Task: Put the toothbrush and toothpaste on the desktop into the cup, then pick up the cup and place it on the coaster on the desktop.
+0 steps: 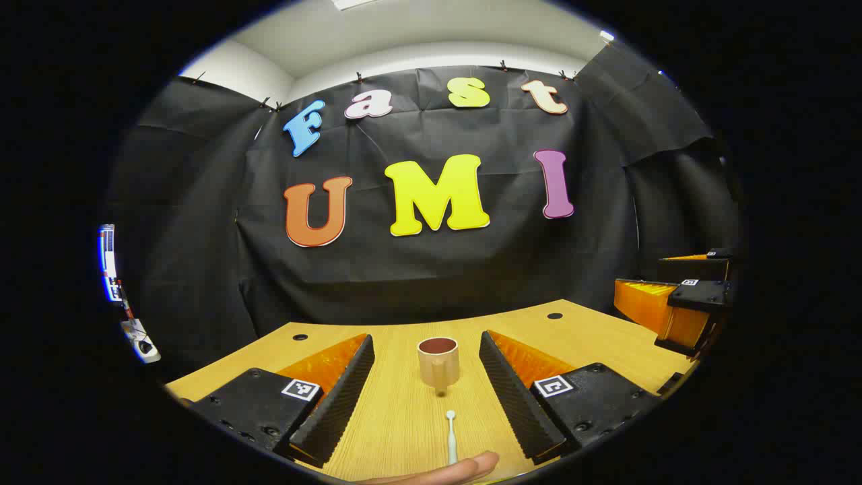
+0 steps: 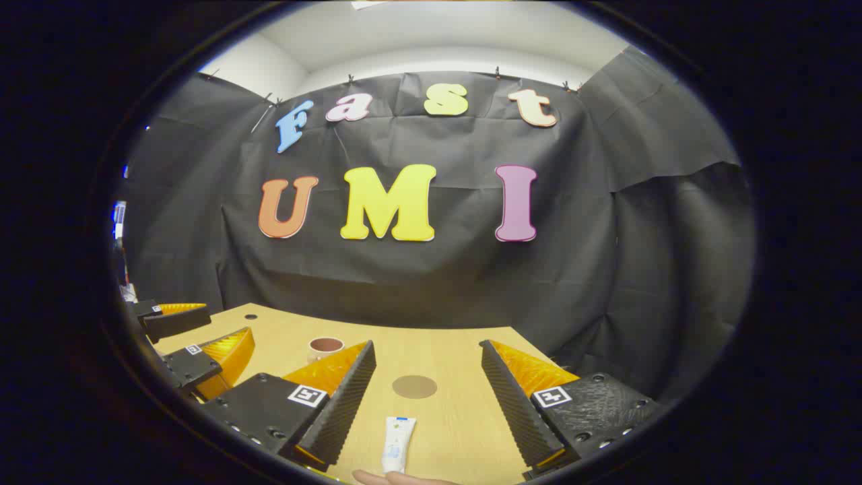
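Grippers held apart above the desktop

Cup point(image 1: 438, 362), round, beige outside and reddish-brown inside, is being seen upright on the wooden desktop point(image 1: 606, 343) in the left gripper view, its handle turned toward the camera. It is being framed between the ridged fingers of the left gripper point(image 1: 427, 397), which are being held wide apart with nothing between them pressed. A slim pale toothbrush point(image 1: 451, 438) is being shown lying just nearer than the cup, its small rounded head toward the cup. A fingertip point(image 1: 465, 469) is being seen at the bottom edge, touching or overlapping the toothbrush's near end. The right gripper point(image 1: 680, 303) is being seen at the far right.

In the right gripper view, the right gripper point(image 2: 427, 397) is likewise being held open, empty. A flat, round, brown coaster point(image 2: 414, 386) is lying on the desktop point(image 2: 458, 417) between its fingers, with a white toothpaste point(image 2: 397, 443) tube nearer. A fingertip point(image 2: 397, 478) is being seen by the tube's near end. The cup point(image 2: 326, 348) is being partly hidden behind one finger, and the left gripper point(image 2: 185, 337) is showing at the left.
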